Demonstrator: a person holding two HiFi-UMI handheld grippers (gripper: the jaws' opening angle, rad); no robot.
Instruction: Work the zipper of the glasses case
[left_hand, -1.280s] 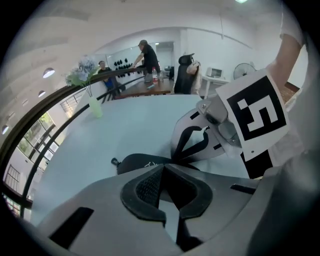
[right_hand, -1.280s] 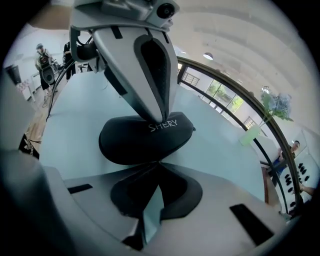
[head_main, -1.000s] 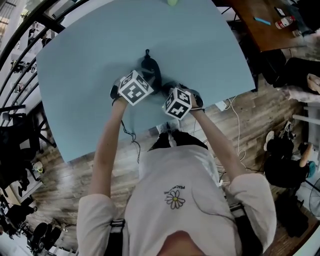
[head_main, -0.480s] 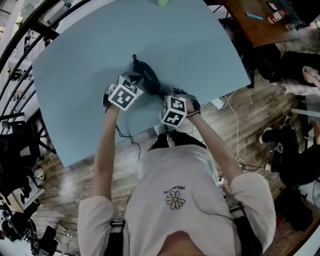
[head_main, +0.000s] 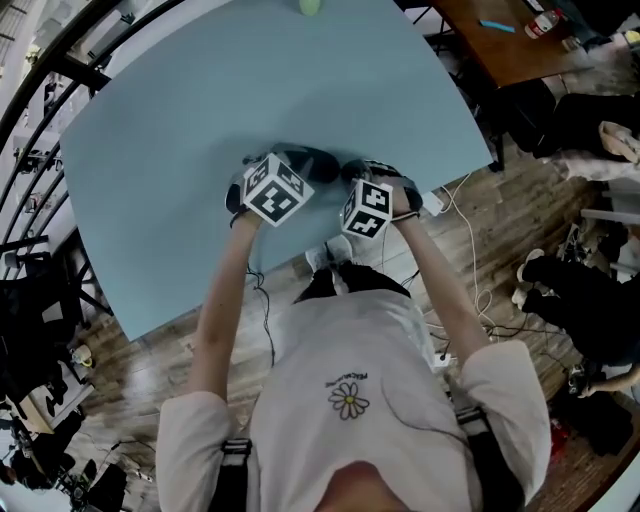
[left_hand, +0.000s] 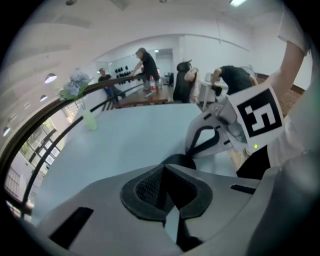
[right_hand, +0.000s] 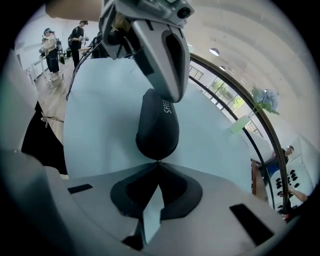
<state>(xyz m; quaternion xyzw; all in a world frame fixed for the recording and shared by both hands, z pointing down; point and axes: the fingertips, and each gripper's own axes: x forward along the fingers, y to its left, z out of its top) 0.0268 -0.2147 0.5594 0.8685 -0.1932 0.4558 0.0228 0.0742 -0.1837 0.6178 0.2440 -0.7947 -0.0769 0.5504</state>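
Black glasses case (right_hand: 157, 127), pale blue table (head_main: 200, 120), black-and-white square-patterned marker cubes (head_main: 275, 188).

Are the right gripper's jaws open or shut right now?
Shut: the right gripper has its jaws meeting at the tips, against the near end of the glasses case.

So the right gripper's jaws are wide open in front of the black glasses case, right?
No. The right gripper has its jaws shut, tips together, in front of the black glasses case. The right gripper view shows it.
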